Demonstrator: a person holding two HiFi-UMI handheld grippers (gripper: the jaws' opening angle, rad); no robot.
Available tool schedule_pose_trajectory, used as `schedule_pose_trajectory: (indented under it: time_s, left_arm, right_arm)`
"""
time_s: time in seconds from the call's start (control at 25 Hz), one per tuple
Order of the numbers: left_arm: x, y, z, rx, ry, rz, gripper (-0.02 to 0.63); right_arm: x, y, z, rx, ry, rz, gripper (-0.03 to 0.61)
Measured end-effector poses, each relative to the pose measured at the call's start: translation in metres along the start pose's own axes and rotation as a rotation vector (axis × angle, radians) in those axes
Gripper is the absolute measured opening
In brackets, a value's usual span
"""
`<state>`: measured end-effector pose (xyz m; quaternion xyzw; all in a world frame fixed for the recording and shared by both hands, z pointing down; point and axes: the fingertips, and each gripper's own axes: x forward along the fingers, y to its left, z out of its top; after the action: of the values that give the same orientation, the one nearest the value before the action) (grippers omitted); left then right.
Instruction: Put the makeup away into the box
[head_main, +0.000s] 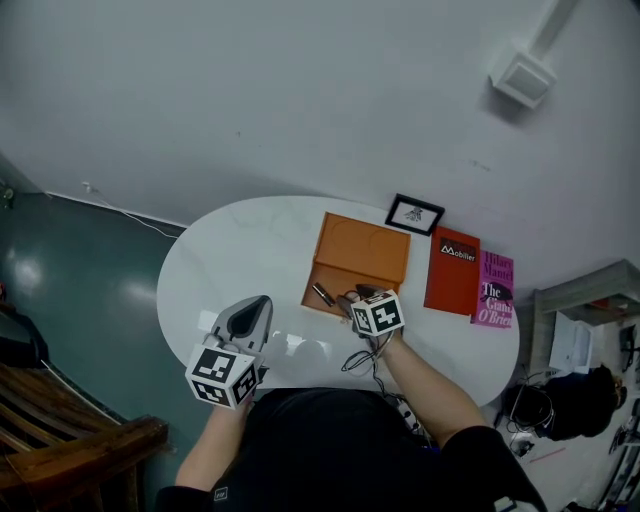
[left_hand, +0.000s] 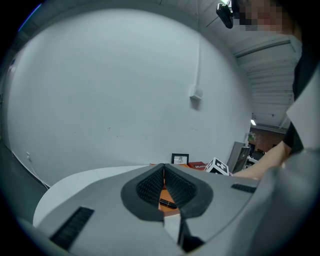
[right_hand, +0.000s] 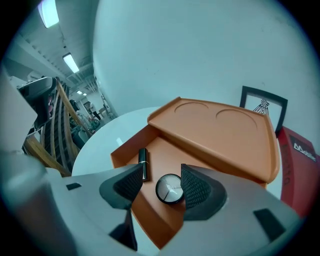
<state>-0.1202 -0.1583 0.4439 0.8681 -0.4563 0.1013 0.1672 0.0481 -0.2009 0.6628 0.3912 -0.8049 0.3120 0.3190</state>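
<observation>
Right gripper (right_hand: 161, 175) is over the open orange cardboard box (right_hand: 129, 148), jaws apart. A round silver-faced compact (right_hand: 170, 189) lies on the box floor between them, unclamped and against the right pad. A black lipstick tube (right_hand: 143, 162) lies in the box at the compact's 10 o'clock. Left gripper (left_hand: 164, 172) – jaws together, empty – hangs at the white oval table's (head_main: 230, 250) 7 o'clock edge. No loose makeup shows elsewhere – the stowing looks done, and only the lid is left open.
</observation>
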Motion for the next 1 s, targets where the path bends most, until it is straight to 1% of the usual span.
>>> schedule_pose_trajectory:
  time_s: [0.24,0.44,0.6,0.72,0.84,0.92,1.0]
  left_arm:
    - [-0.004,0.003,0.008,0.026,-0.013,-0.071,0.012]
    - [-0.008,0.009,0.035,0.068,-0.032,-0.144,0.012]
    - [-0.003,0.008,0.068,0.169,-0.049,-0.197,0.012]
    - [0.011,-0.007,0.093,0.251,-0.066,-0.237,0.012]
    - [0.024,-0.026,0.113,0.304,-0.089,-0.244,0.012]
    - [0.034,-0.039,0.124,0.295,-0.105,-0.234,0.014]
    - [0.042,-0.051,0.136,0.283,-0.128,-0.222,0.014]
  right_arm:
    - [-0.029,0.02,0.021,-0.08,-0.084,-0.071,0.221]
    - [-0.073,0.033,0.057,-0.055,-0.197,-0.134,0.219]
    - [-0.118,0.042,0.095,-0.043,-0.316,-0.162,0.219]
    - [-0.148,0.053,0.124,-0.061,-0.408,-0.139,0.213]
    - [-0.178,0.054,0.156,-0.059,-0.521,-0.115,0.163]
    - [-0.205,0.049,0.178,-0.023,-0.616,-0.106,0.109]
    - [-0.231,0.048,0.192,-0.024,-0.695,-0.102,0.084]
